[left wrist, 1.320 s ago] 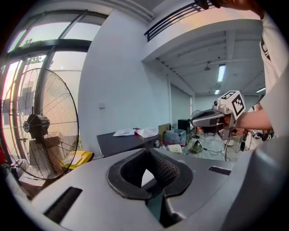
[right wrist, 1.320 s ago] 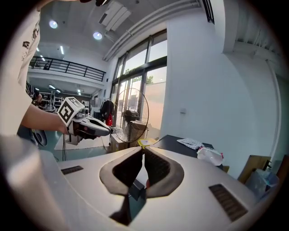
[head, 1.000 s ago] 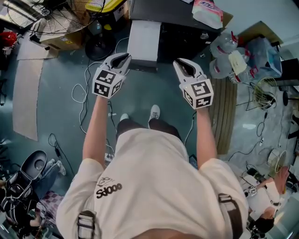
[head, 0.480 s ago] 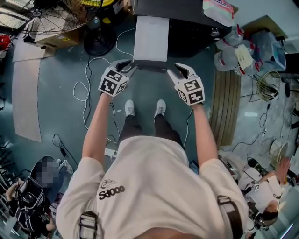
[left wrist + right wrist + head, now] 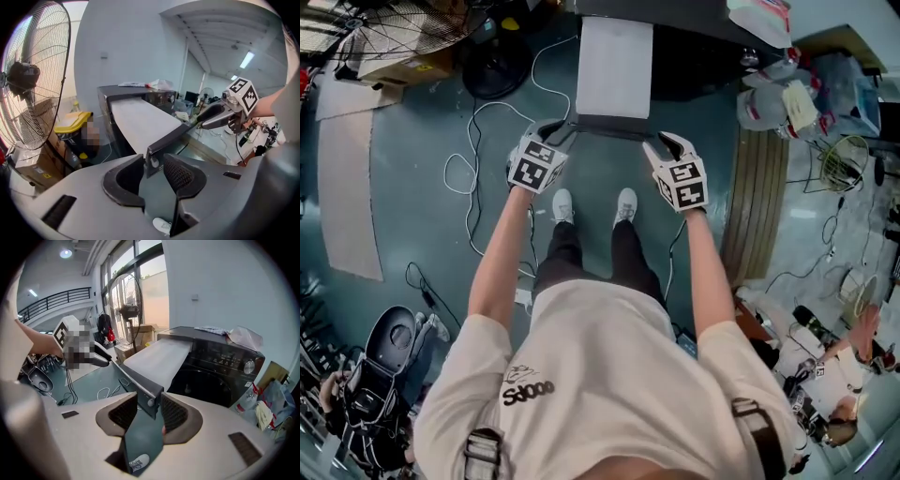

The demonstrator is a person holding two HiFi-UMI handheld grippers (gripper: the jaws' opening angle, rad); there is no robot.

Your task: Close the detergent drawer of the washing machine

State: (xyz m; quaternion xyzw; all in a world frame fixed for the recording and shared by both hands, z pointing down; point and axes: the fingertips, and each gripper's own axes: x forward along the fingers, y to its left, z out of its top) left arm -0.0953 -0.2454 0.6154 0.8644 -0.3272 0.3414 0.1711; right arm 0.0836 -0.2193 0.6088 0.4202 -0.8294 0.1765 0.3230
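The white detergent drawer juts out of the black washing machine at 12 o'clock from the person, its dark front bar nearest the feet. The left claw stands spread round the bar's 9 o'clock end, and the right claw stands spread round its 3 o'clock end. Each corner sits between the pads, with no firm pinch to be seen.
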